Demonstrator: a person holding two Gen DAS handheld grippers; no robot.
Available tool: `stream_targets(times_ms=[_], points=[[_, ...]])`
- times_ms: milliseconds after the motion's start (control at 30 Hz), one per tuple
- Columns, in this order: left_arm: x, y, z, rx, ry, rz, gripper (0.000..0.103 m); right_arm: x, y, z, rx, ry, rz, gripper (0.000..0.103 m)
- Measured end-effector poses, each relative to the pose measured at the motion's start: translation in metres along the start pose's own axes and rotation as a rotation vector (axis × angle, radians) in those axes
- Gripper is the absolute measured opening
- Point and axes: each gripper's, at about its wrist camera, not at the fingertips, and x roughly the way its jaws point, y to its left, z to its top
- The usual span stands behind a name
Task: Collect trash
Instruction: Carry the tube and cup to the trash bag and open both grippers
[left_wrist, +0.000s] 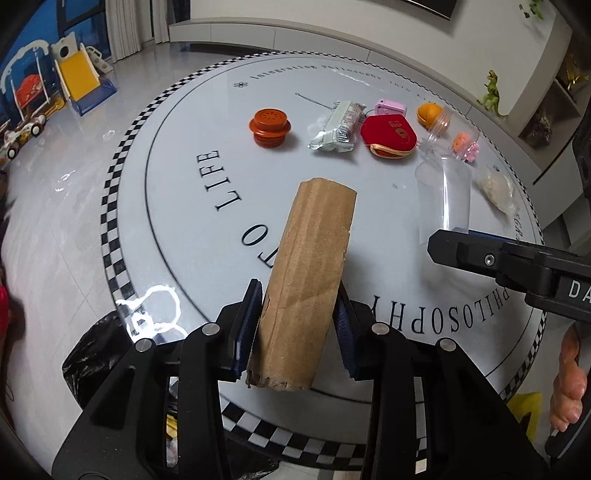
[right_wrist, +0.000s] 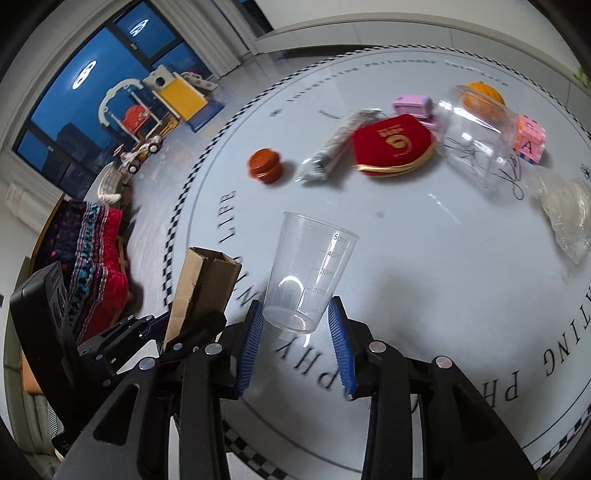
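My left gripper (left_wrist: 299, 325) is shut on a flattened brown cardboard tube (left_wrist: 306, 280) and holds it above the near edge of the round white table (left_wrist: 192, 192). The tube also shows in the right wrist view (right_wrist: 201, 291). My right gripper (right_wrist: 295, 332) is shut on the base of a clear plastic measuring cup (right_wrist: 310, 273), held above the table; the cup also shows in the left wrist view (left_wrist: 443, 199). On the table lie a silver wrapper (left_wrist: 336, 127), a clear plastic jar (right_wrist: 476, 136) on its side and a crumpled plastic bag (right_wrist: 569, 218).
An orange cap (left_wrist: 270, 127), a red pouch (left_wrist: 389, 134), a pink toy (left_wrist: 389, 108), an orange ball (left_wrist: 429, 112) and a pink block (right_wrist: 528, 142) lie at the far side. A black trash bag (left_wrist: 92, 354) hangs below the table's near left edge.
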Motion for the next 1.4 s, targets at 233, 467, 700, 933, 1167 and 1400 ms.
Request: stream_targets(times_ms=[233, 467, 700, 933, 1167, 1400], points=[[-0.034, 0.037, -0.034, -0.083, -0.045, 0.052, 0.038, 0.002, 0.053, -0.024, -0.105, 0.015, 0.033, 0.038], [-0.065, 0.068, -0.069, -0.148, -0.079, 0.114, 0.038, 0.011, 0.104, -0.048, -0.21, 0.042, 0.068, 0.038], [-0.086, 0.106, -0.117, -0.249, -0.073, 0.206, 0.038, 0.025, 0.149, -0.077, -0.319, 0.092, 0.099, 0.038], [-0.096, 0.143, -0.163, -0.372, -0.052, 0.265, 0.038, 0.043, 0.188, -0.109, -0.438, 0.151, 0.118, 0.038], [-0.098, 0.17, -0.193, -0.466, -0.041, 0.271, 0.039, 0.064, 0.203, -0.129, -0.49, 0.213, 0.128, 0.038], [-0.096, 0.178, -0.206, -0.498, -0.044, 0.298, 0.097, 0.072, 0.213, -0.139, -0.522, 0.237, 0.145, 0.062]])
